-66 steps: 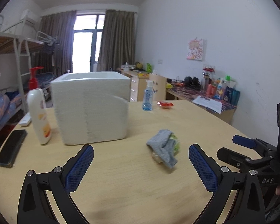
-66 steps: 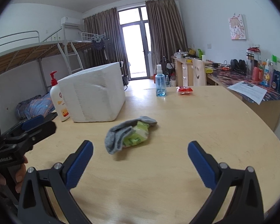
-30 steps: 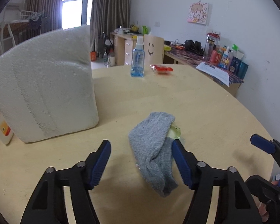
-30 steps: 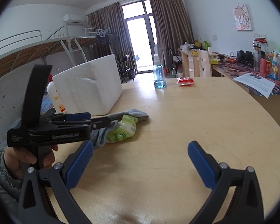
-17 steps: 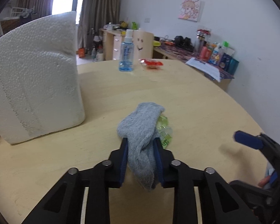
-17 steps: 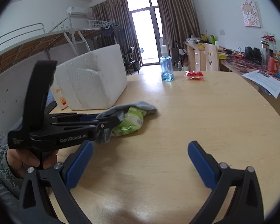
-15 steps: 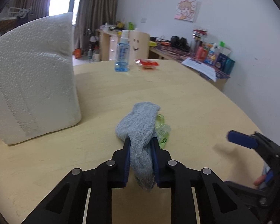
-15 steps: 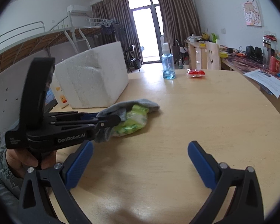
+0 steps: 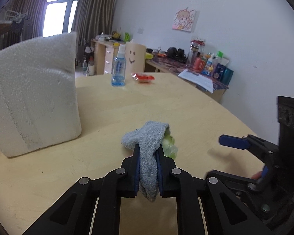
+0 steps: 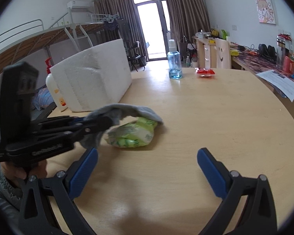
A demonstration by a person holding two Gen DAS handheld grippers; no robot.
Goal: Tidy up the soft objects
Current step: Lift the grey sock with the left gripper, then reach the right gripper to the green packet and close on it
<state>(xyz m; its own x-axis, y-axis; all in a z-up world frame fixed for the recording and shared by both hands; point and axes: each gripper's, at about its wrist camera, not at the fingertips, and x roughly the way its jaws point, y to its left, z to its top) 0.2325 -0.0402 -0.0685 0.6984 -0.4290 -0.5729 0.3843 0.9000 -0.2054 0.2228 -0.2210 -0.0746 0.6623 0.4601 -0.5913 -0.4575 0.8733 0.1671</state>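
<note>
My left gripper (image 9: 148,152) is shut on a grey sock (image 9: 149,143) and holds one end of it lifted off the round wooden table (image 9: 166,105). In the right wrist view the sock (image 10: 127,111) drapes from the left gripper (image 10: 105,124) over a green soft packet (image 10: 131,135) that lies on the table. The packet (image 9: 169,145) peeks out behind the sock in the left wrist view. My right gripper (image 10: 147,168) is open and empty, low over the table in front of the packet.
A white foam box (image 9: 33,105) stands at the left, with a lotion pump bottle (image 10: 52,90) behind it. A blue spray bottle (image 9: 118,70) and a red packet (image 9: 143,77) sit at the far side. Cluttered desks (image 9: 196,66) line the wall.
My left gripper closed on the grey sock and has lifted its near end, uncovering the green packet. My right gripper stayed open and moved a little closer to the packet.
</note>
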